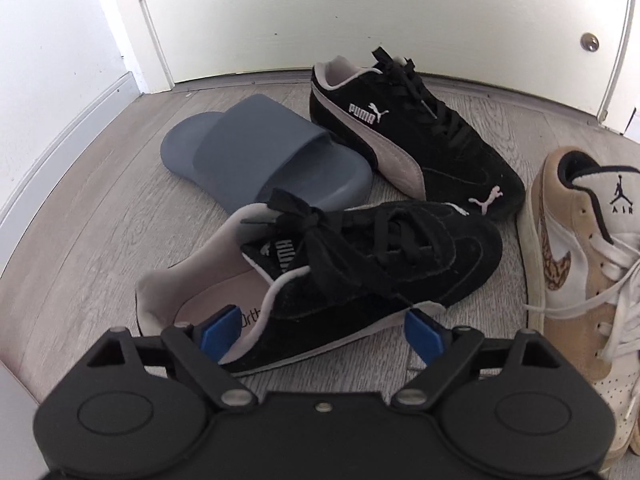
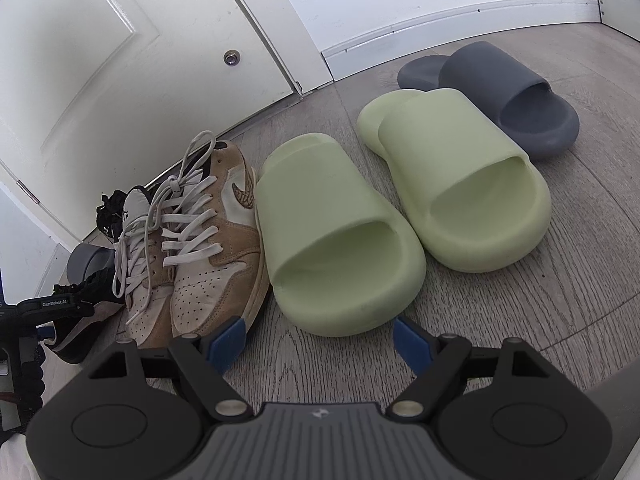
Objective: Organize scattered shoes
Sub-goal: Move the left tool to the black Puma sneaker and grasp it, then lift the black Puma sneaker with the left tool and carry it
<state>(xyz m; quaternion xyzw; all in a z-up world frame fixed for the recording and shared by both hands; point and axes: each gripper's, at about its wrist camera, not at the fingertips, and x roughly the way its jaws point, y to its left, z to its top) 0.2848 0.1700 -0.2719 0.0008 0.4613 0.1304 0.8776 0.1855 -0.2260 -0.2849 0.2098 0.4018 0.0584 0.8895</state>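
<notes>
Green slides point(image 2: 400, 204) and tan sneakers point(image 2: 200, 240) sit paired; black Puma shoes point(image 1: 340, 264) and grey slides point(image 1: 260, 160) remain scattered. Our left gripper point(image 1: 320, 332) straddles one Puma, open and empty; right gripper point(image 2: 320, 340) open and empty.

Both tongs, left point(image 1: 320, 334) and right point(image 2: 318, 342), angled downward, jaws wide.

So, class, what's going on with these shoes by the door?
A person with a gripper in each hand is tidying shoes. The left gripper, open, straddles the side of a black sneaker without pinching it. The right gripper hovers open and empty before the green slides, which sit side by side next to the tan sneakers.
</notes>
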